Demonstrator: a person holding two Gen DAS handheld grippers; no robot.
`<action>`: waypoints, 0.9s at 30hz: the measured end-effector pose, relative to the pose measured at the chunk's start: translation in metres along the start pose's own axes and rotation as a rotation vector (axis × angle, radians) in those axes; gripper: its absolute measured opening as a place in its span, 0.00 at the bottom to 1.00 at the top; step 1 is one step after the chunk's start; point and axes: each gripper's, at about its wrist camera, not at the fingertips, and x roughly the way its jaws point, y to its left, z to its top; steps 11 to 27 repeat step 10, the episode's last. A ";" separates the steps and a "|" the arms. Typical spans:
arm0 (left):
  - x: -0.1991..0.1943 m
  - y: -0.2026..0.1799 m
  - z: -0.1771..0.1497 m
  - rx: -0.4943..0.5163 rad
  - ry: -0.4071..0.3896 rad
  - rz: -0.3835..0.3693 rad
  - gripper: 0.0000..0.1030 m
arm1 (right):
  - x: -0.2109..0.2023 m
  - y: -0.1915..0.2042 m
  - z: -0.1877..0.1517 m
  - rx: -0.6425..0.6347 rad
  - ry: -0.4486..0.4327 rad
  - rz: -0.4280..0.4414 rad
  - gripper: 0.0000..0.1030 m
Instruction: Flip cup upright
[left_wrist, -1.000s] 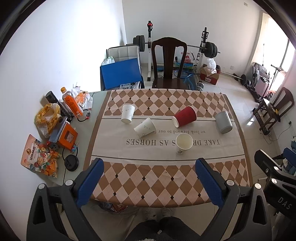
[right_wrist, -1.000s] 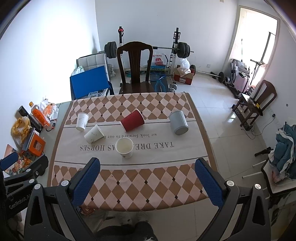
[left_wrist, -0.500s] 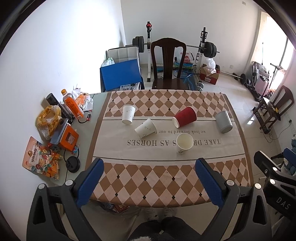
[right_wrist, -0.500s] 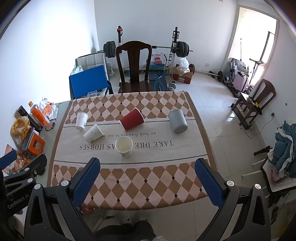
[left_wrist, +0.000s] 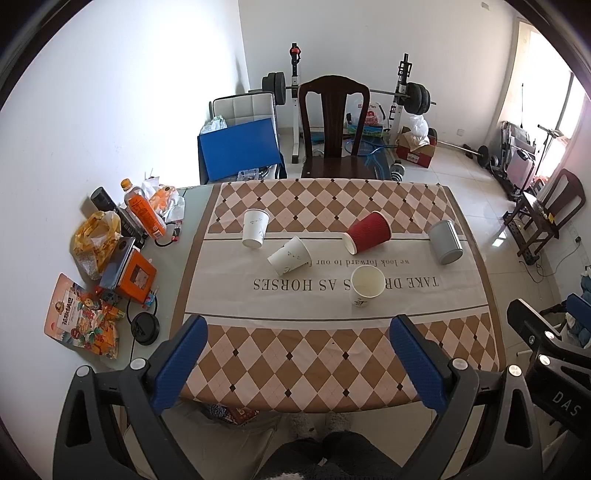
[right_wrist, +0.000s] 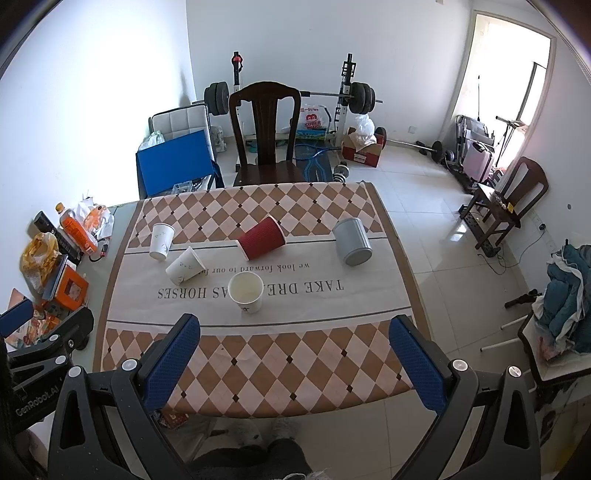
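Both grippers, left (left_wrist: 295, 345) and right (right_wrist: 293, 343), hang wide open and empty above the near table (right_wrist: 258, 369) edge, well apart from every cup. One white cup (right_wrist: 245, 291) stands upright. Red cup (right_wrist: 261, 243), grey cup (right_wrist: 351, 242) and white cup (right_wrist: 184, 266) lie sideways; far-left cup (right_wrist: 161, 242) sits mouth down. Flipping mostly left.

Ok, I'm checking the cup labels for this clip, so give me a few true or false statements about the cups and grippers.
1. The red cup lies on its side. True.
2. The nearest white cup is upside down. False: its open mouth faces up.
3. The left gripper holds a cup. False: it is open and holds nothing.
4. The grey cup is the rightmost cup. True.
5. The right gripper is open. True.
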 end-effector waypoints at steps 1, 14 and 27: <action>-0.001 0.000 0.000 0.000 0.000 0.000 0.98 | 0.000 0.000 0.001 0.001 -0.001 0.001 1.00; -0.001 0.001 0.001 0.005 -0.004 -0.005 0.98 | 0.000 0.000 0.002 -0.001 -0.002 0.000 1.00; -0.001 0.001 0.001 0.005 -0.004 -0.005 0.98 | 0.000 0.000 0.002 -0.001 -0.002 0.000 1.00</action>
